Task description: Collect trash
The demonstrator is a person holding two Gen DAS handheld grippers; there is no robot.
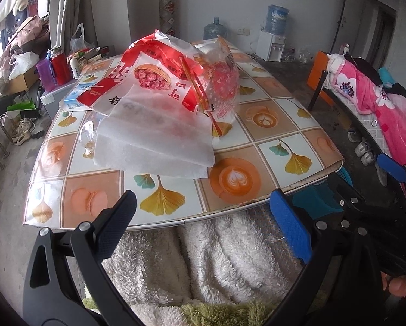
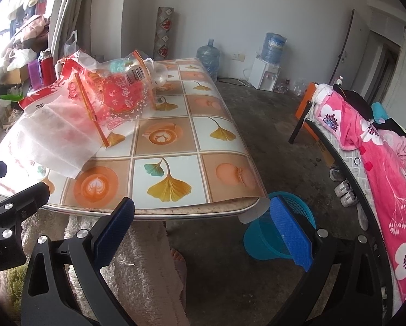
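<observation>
with both the left gripper (image 1: pixel 203 228) and right gripper (image 2: pixel 203 233) spread wide and empty, pinch a flat edge of the red-and-white snack bag (image 1: pixel 148 81) lying mid-table above the blue basket (image 2: pixel 290 206); it looks light, limp and slippery.

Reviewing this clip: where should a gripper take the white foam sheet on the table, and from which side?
Probably the near corner of the white foam sheet, where it lies over the tablecloth toward the person. It is thin, its edge looks slightly lifted, and both the left gripper and right gripper have open jaws.
</observation>
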